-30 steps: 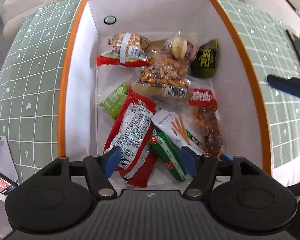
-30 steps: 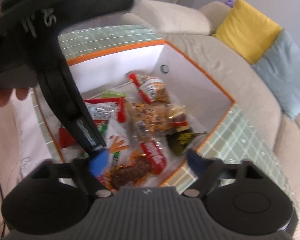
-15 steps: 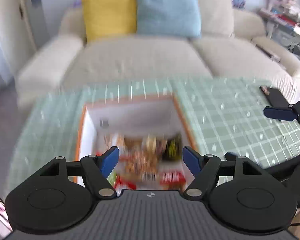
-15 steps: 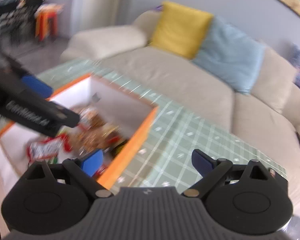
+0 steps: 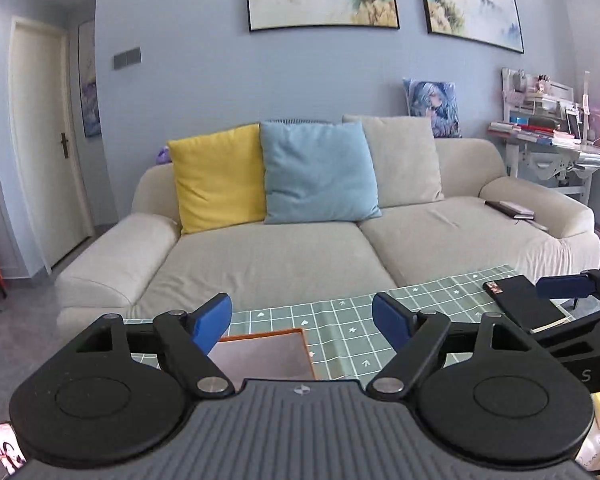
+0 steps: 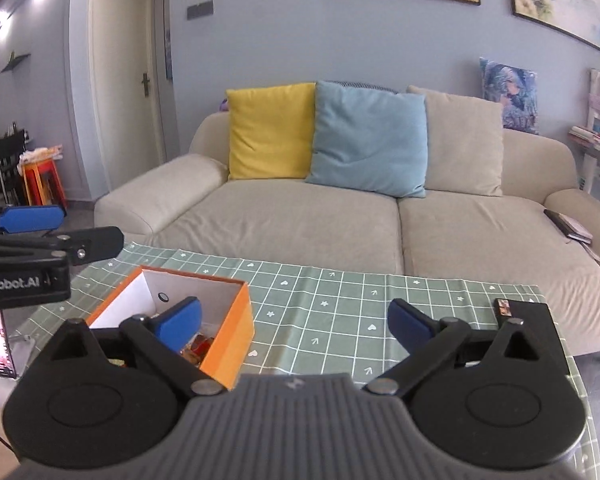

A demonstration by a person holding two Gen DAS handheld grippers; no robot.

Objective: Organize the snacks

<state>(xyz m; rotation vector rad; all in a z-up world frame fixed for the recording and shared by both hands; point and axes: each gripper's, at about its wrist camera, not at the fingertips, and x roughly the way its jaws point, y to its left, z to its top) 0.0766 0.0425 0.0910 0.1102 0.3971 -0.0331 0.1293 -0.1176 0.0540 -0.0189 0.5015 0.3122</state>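
Beige sofa (image 6: 340, 216) fills the back, with the green checked tablecloth (image 6: 340, 312) in front. Orange box (image 6: 232, 332) sits at its left end, snacks (image 6: 198, 350) barely visible inside. Black phone (image 6: 534, 320) lies at the right end. My left gripper (image 5: 302, 322) and right gripper (image 6: 294, 322) are both empty above the table, jaws spreading wider, nothing between them.

White lettering "nRobot.AI", cut off at the picture's left edge, runs along the black body of the left gripper (image 6: 32, 218) in the right wrist view. A white "S" stands on the right gripper (image 5: 564, 286).
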